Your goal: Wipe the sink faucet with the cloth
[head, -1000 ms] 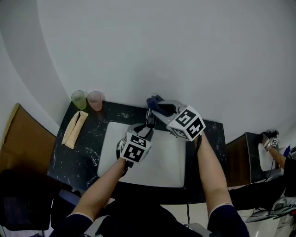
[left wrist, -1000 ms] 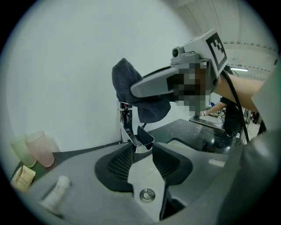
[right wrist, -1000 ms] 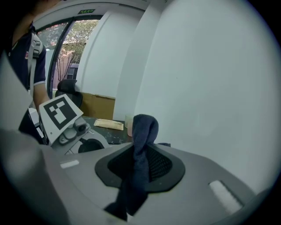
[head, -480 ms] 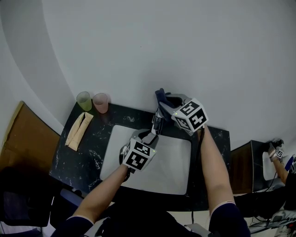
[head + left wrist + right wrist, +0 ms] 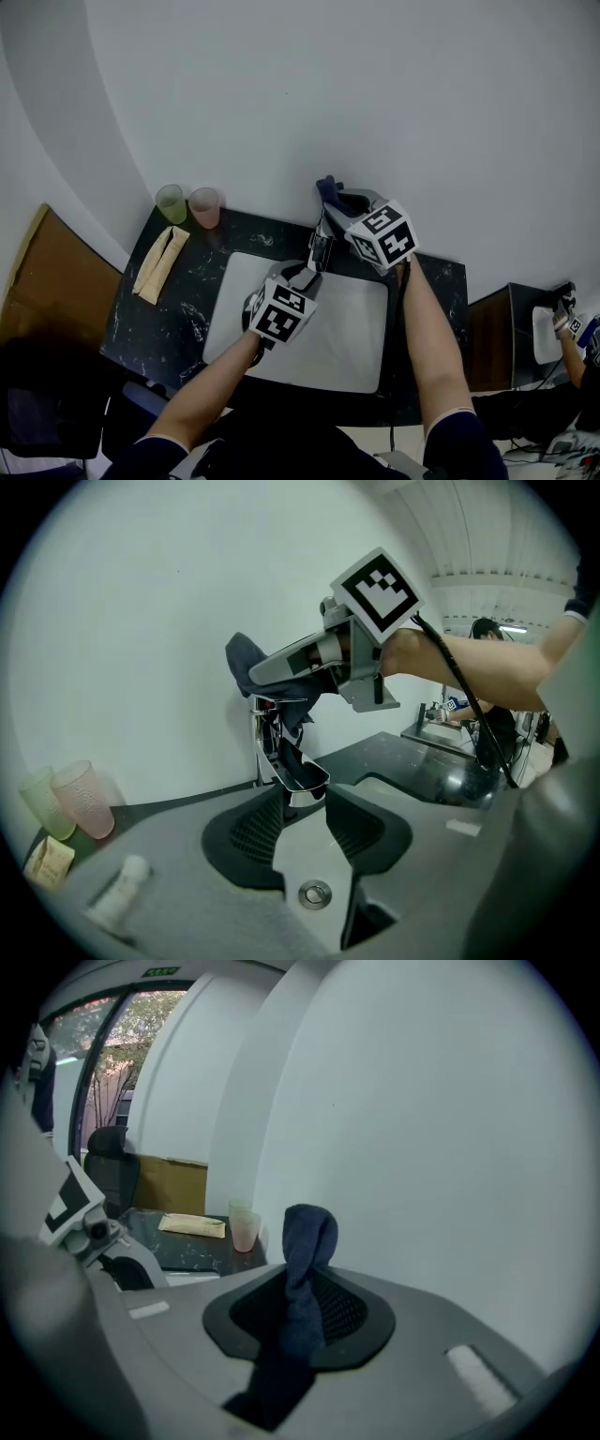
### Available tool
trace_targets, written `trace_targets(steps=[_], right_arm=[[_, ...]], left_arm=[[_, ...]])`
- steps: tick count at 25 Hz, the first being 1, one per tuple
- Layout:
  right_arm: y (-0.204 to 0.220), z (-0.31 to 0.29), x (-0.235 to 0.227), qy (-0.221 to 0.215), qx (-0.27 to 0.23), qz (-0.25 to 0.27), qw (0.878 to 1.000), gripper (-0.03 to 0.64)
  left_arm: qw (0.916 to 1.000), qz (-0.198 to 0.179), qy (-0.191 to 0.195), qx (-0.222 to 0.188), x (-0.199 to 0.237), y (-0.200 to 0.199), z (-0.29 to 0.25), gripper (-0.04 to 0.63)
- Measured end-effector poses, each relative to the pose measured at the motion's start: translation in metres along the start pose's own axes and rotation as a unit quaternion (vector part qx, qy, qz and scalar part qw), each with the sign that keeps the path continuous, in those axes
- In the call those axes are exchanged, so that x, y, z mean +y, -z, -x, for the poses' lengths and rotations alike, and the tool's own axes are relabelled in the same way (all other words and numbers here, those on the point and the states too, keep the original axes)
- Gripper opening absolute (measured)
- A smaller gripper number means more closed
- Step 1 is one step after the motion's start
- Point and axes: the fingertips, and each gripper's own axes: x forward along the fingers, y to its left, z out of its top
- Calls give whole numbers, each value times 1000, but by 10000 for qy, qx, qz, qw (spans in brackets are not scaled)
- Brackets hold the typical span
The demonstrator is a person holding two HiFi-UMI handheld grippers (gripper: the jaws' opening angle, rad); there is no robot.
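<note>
Your left gripper is nearest: its fingers look clamped on the faucet spout over the sink. The spout's long axis runs toward you, sloping down. Farther back and higher, your right gripper has its fingers clenched on the dark blue cloth, at the faucet's top. Likely next wipe: down the spout.

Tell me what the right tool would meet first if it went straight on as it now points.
Probably the wall, though depth is unclear: past the cloth in the right tool, its view shows only wall. The faucet is lower, at the left tool.
</note>
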Motion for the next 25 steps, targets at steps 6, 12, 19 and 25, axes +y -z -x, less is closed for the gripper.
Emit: trace_targets(steps=[6,12,19,25], right_arm=[[1,20,35,-116,-60,101,9999,80],[5,45,64,-63,-207,170,9996,80],[31,51,110,-231,-65,174,9996,80],[55,37,111,-385,203,-133,9990,80]], left_arm=[[10000,-31,26,-7,0,2,0,144],[10000,-27,17,-21,3,1,-3,143],[10000,-22,-8,-81,4,-1,0,140],[9996,-234,-47,-135,3,2,3,115]])
